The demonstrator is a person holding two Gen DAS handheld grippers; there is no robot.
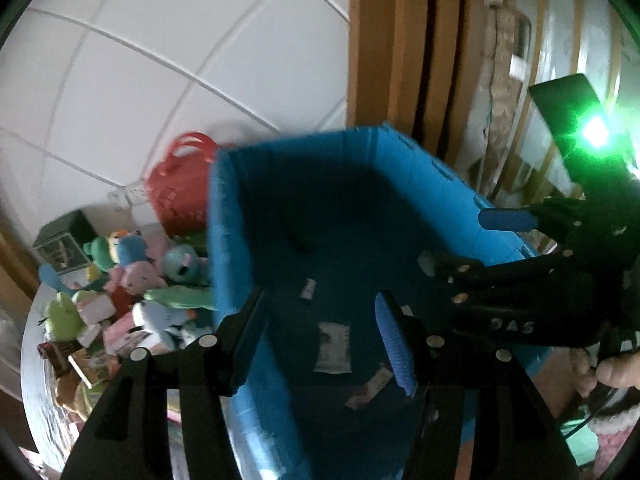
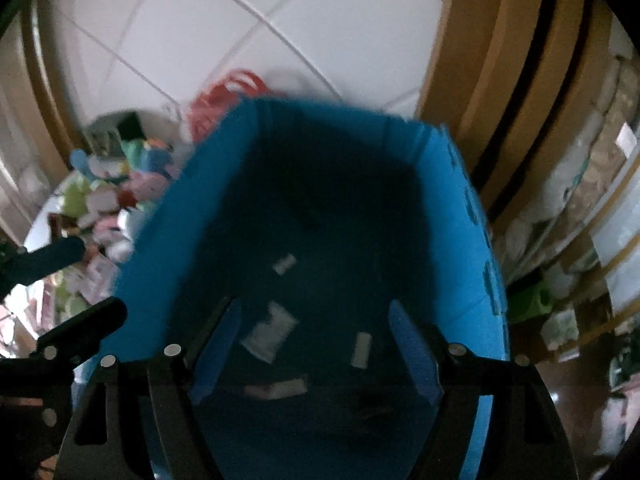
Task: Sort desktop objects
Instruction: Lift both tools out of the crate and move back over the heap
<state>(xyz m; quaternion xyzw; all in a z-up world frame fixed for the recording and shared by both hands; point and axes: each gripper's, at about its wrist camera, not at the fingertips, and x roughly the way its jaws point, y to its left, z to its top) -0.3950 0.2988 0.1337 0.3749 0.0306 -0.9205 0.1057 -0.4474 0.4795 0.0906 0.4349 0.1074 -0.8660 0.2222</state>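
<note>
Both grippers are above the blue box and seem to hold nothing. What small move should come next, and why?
Probably swing the left gripper left toward the pile of toys for another pick. Both it and the right gripper stand open and empty over the blue box, which holds only a few small packets.

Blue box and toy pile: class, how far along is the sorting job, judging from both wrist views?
Done: a few small packets lie in the blue box. In hand: nothing; the left gripper and right gripper hover open over the box. Left: a heap of soft toys and small boxes beside it.
</note>
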